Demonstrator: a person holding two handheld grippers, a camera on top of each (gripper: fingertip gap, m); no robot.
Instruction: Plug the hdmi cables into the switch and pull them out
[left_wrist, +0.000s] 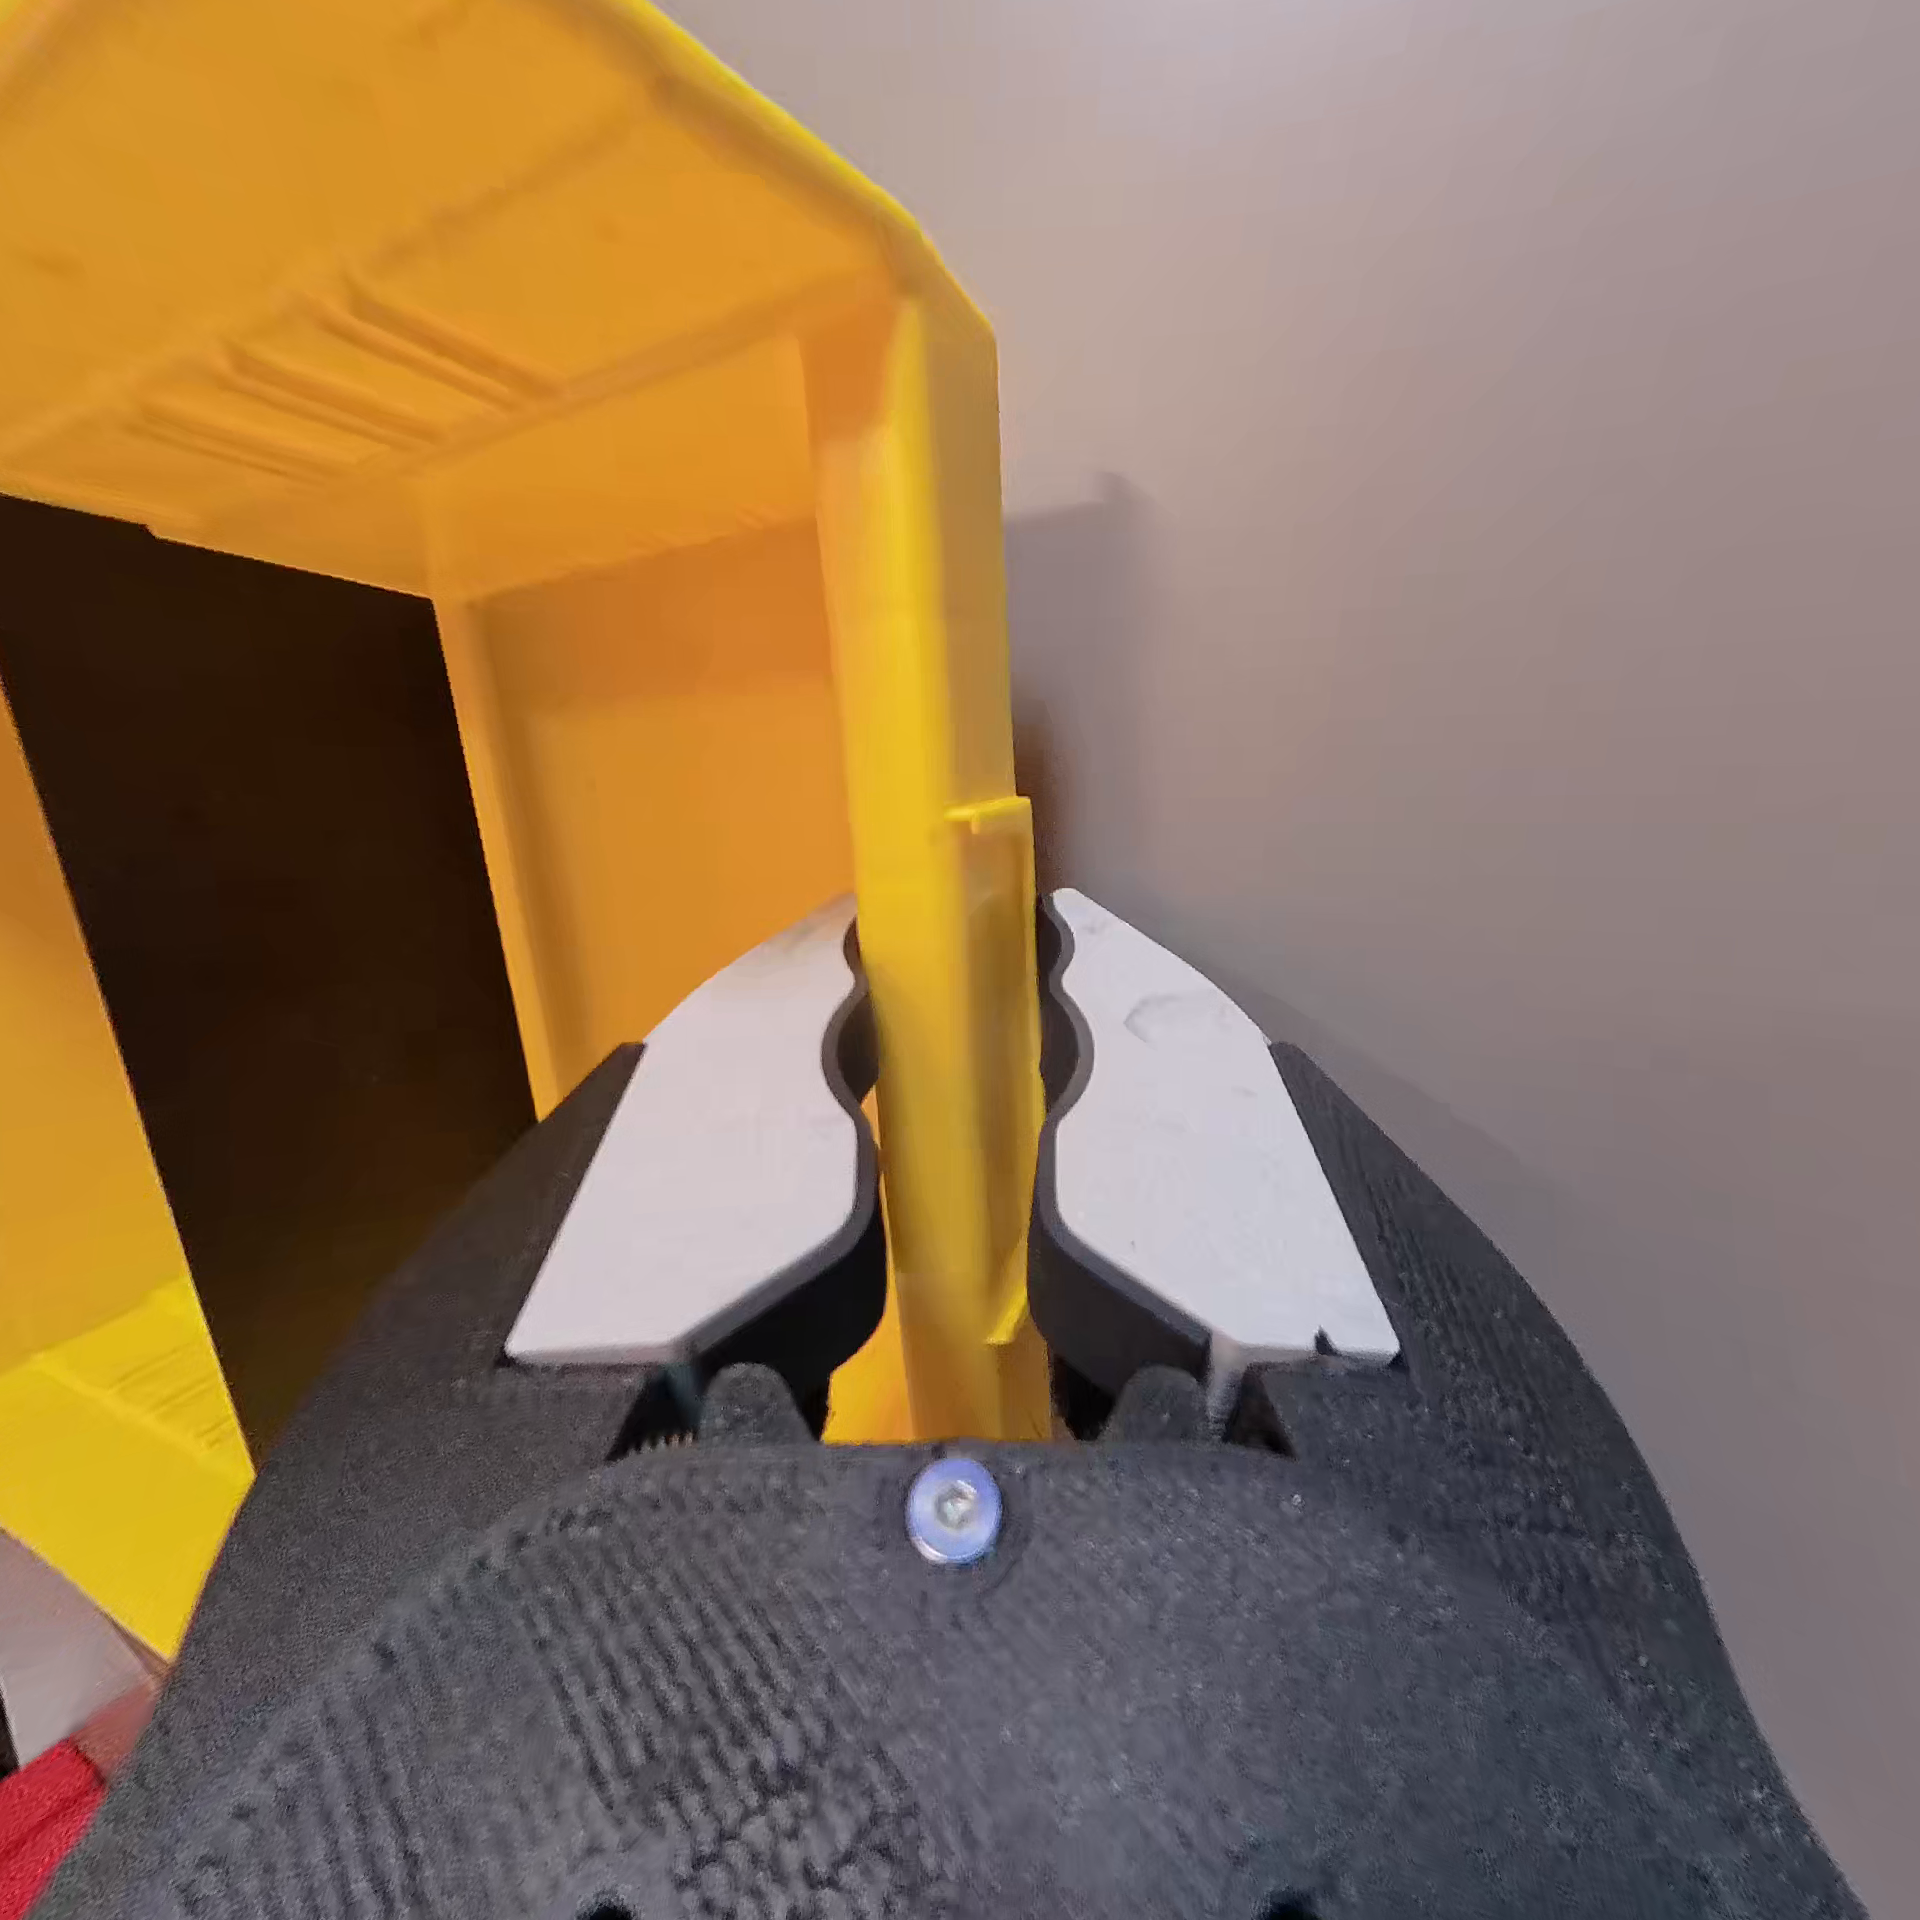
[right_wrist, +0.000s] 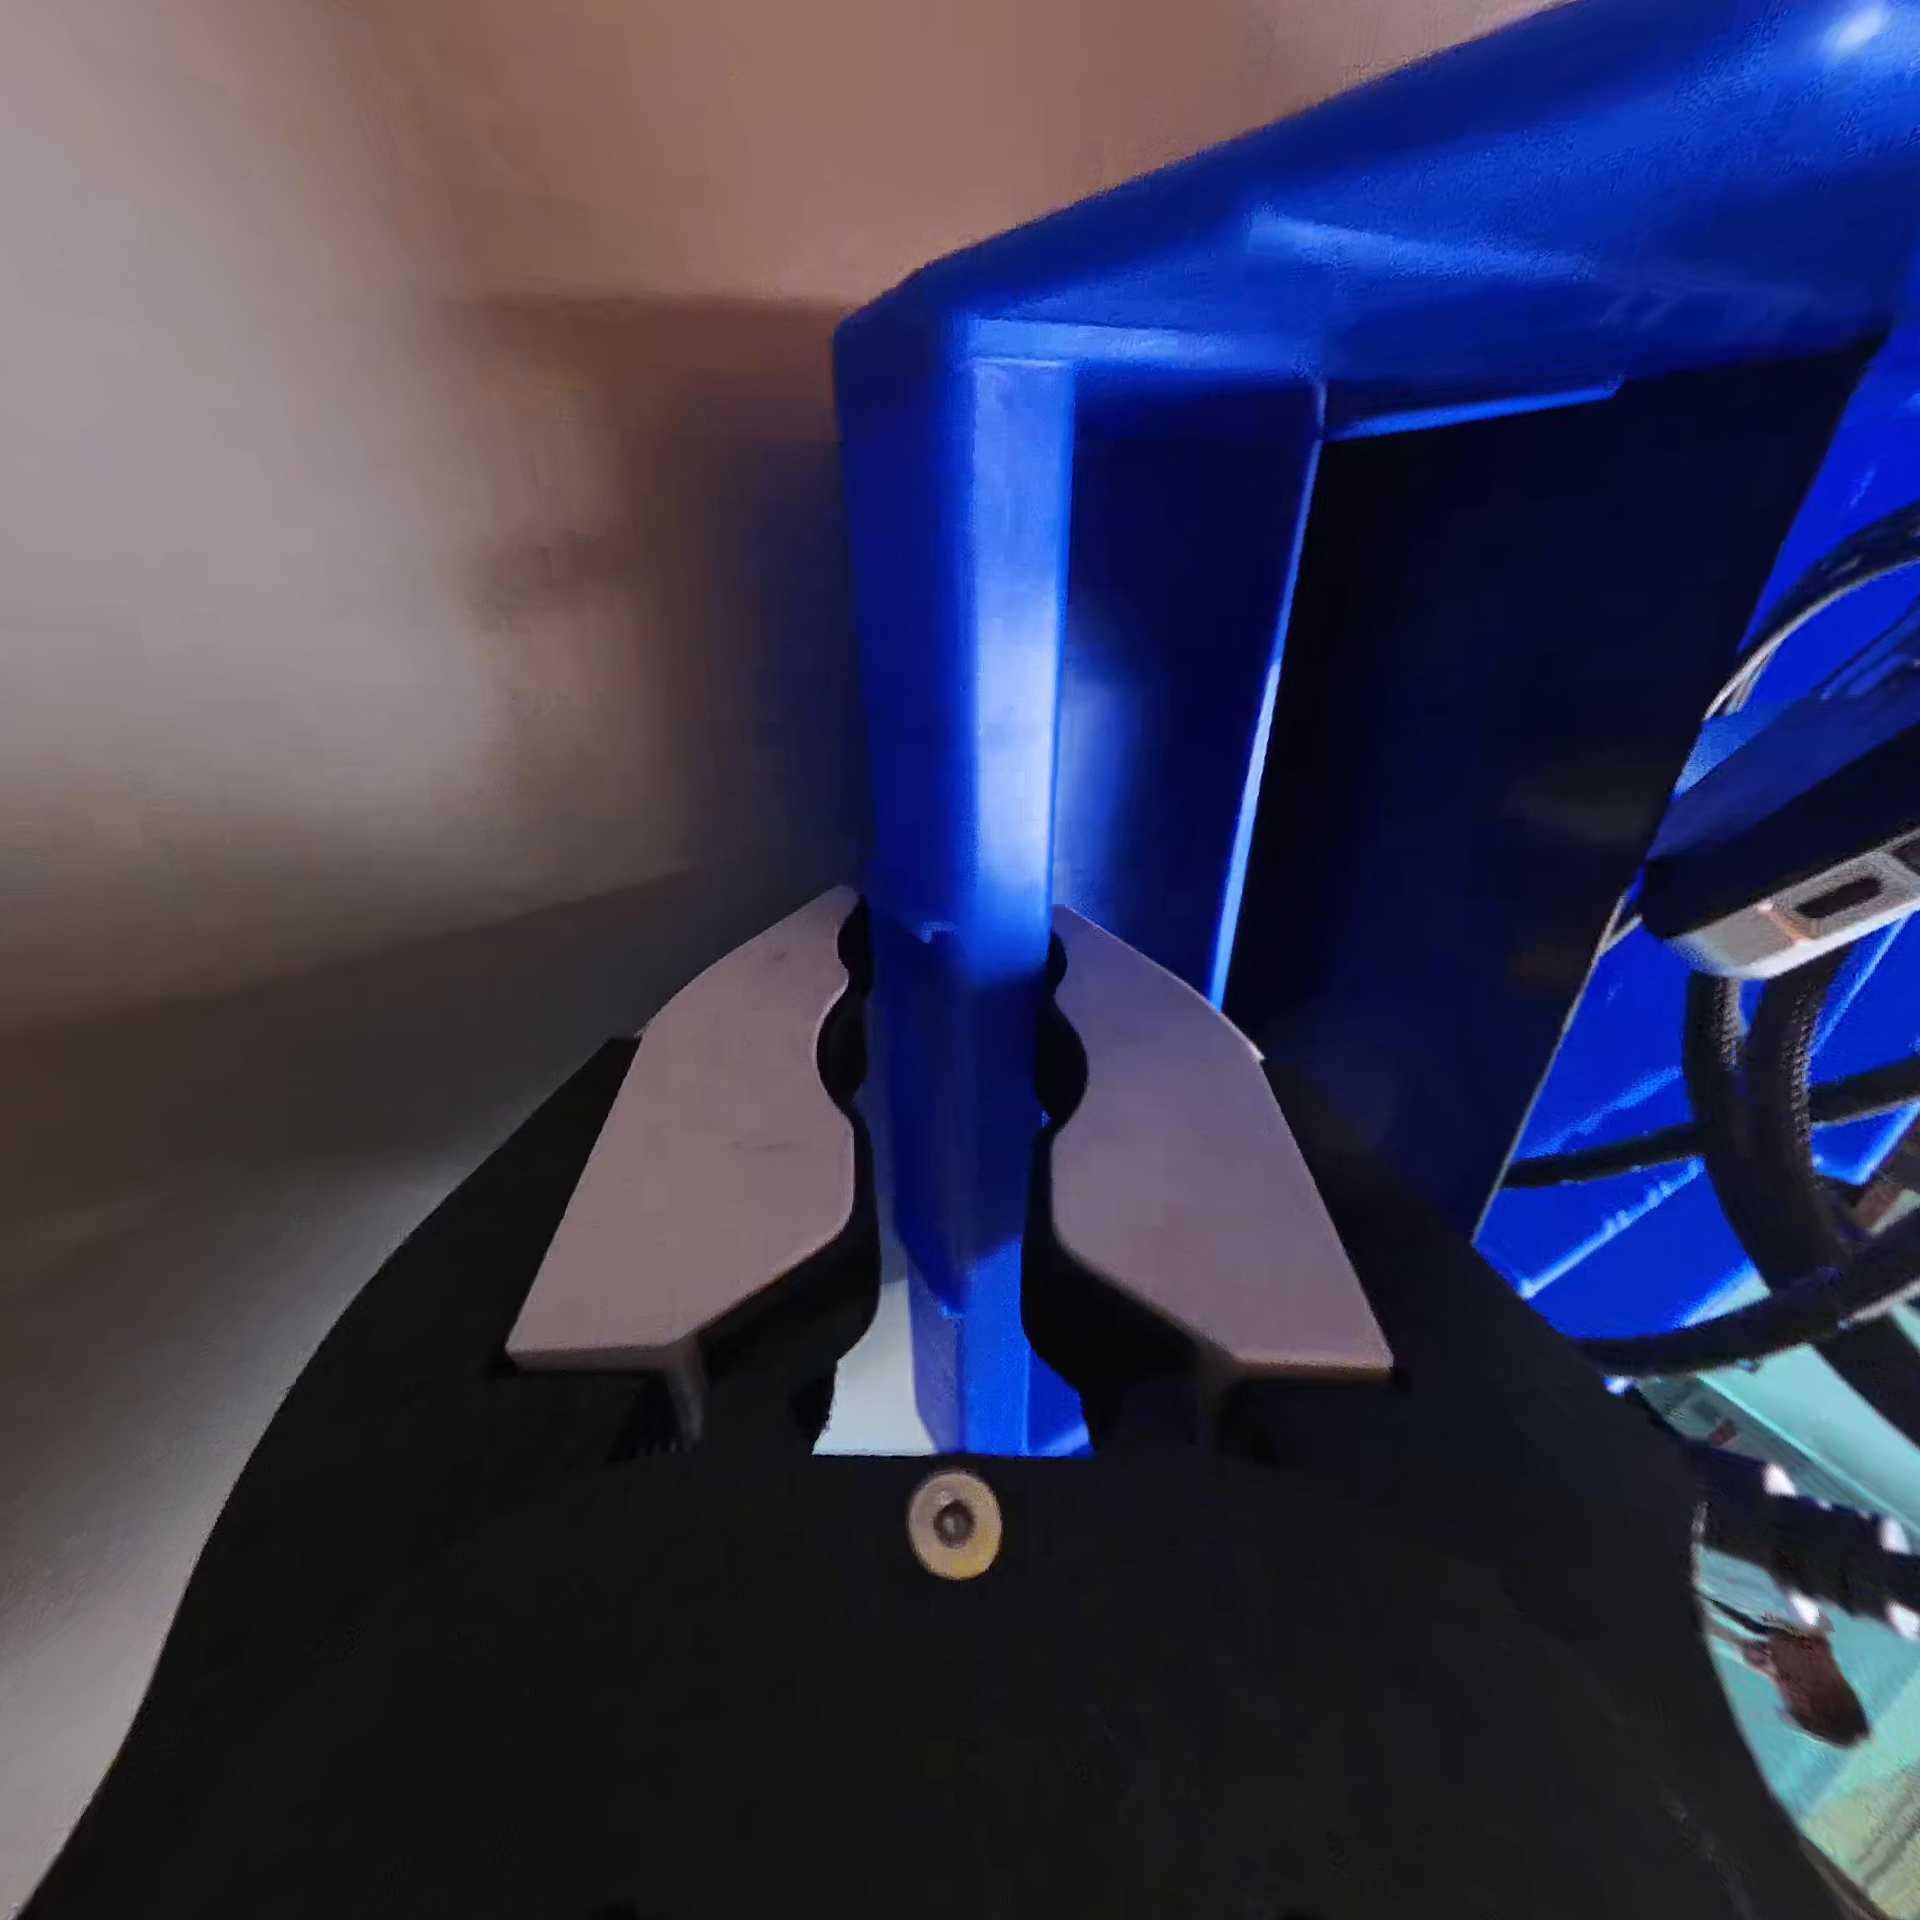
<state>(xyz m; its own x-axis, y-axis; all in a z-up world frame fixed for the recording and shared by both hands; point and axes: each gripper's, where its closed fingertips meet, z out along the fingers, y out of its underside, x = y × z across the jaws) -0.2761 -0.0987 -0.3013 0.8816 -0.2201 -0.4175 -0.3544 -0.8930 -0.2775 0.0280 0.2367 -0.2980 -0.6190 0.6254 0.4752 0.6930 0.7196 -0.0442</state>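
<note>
Left tool (left_wrist: 951, 1039) clamps a yellow plastic bin's rim (left_wrist: 925, 727); right tool (right_wrist: 956, 1039) clamps a blue plastic bin's rim (right_wrist: 966, 675). At right of the frame, the black braided HDMI cable (right_wrist: 1745, 1195) looks floppy, best gripped by its rigid plug (right_wrist: 1787, 914).

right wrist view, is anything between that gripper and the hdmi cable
Yes. The right gripper is shut on the rim of a blue bin, so its fingers are taken up. The cable and its metal plug sit inside the bin, to the right, past the bin wall. No switch shows in either view.
</note>
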